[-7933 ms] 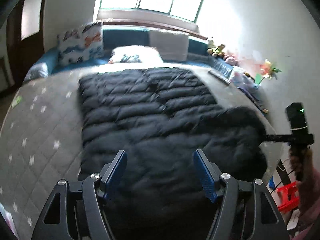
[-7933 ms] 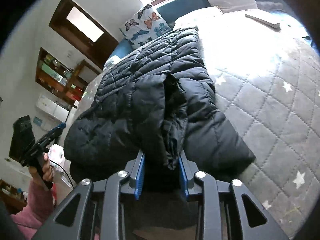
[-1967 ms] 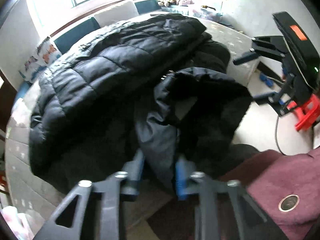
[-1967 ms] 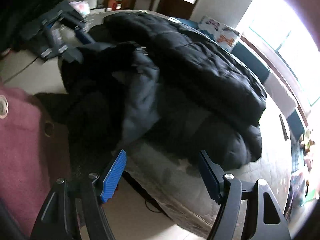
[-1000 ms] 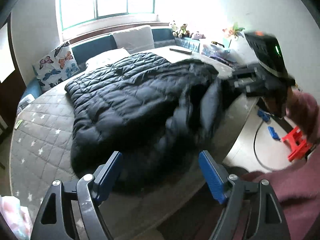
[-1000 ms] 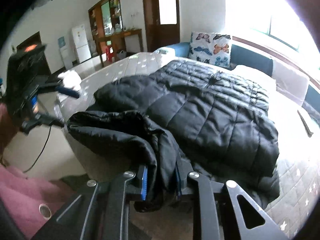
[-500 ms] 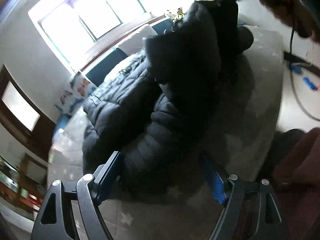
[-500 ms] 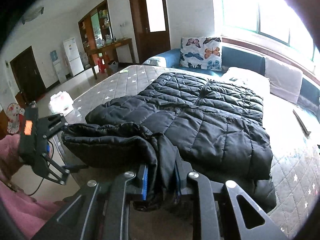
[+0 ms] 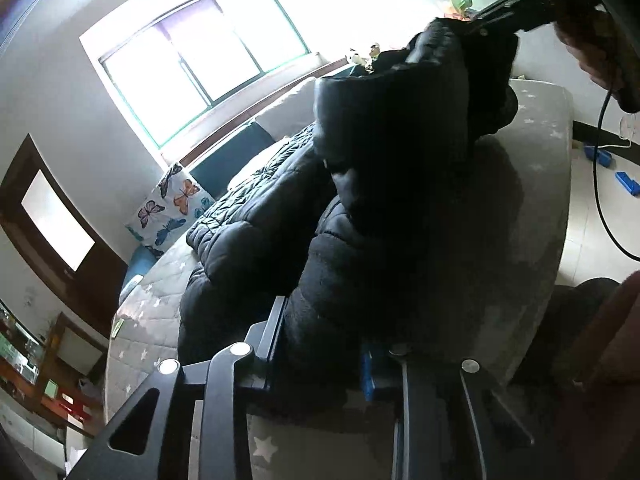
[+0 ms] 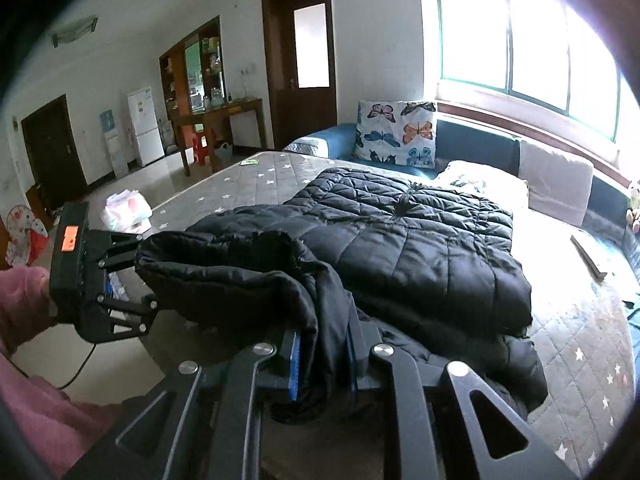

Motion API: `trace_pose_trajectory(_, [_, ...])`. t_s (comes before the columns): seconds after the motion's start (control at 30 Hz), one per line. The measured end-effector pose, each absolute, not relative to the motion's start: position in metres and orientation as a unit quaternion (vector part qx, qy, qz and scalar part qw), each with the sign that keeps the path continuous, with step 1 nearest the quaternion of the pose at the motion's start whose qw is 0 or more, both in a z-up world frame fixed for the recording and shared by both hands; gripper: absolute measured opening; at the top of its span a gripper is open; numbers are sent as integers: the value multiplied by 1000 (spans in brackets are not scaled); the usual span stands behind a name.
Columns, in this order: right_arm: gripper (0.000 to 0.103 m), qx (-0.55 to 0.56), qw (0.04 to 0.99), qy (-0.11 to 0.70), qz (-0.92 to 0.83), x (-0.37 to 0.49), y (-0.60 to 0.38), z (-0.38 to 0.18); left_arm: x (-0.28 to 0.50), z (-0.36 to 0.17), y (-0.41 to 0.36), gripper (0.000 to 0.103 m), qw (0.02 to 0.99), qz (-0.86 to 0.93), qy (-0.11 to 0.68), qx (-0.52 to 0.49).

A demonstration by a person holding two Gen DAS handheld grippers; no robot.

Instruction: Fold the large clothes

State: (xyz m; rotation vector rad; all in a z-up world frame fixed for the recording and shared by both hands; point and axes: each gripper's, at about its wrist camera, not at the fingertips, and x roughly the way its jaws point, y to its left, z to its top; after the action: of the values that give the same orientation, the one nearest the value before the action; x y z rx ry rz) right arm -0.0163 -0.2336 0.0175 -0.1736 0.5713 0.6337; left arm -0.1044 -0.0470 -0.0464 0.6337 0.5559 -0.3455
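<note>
Left wrist view: the left gripper (image 9: 322, 354), whose jaws have just been closing, pinches a fold of the black puffer jacket (image 9: 384, 208). The jacket rises dark and featureless ahead, hiding much of the grey star-quilted mattress (image 9: 536, 208). Up right, the right gripper (image 9: 486, 26) is cut off by the frame. A bright window (image 9: 200, 56) glares beyond.

Right wrist view: the right gripper (image 10: 322, 358) is clamped on the jacket's (image 10: 412, 240) edge; the rest lies ahead on the mattress (image 10: 576, 332). The left gripper (image 10: 142, 280) grips it at left. A butterfly pillow (image 10: 396, 134) sits beyond.
</note>
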Motion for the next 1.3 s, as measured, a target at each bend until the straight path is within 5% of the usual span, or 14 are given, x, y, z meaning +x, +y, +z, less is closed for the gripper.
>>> trace_pose_trajectory(0.6, [18,-111,881,279,365,-52,-227,48,-191,5,-18,31,913,-181,279,234])
trace_pose_trajectory(1.3, [18,-33,891,290,349,138,-221,95,-10,117,-14,30,941,-128,242,199])
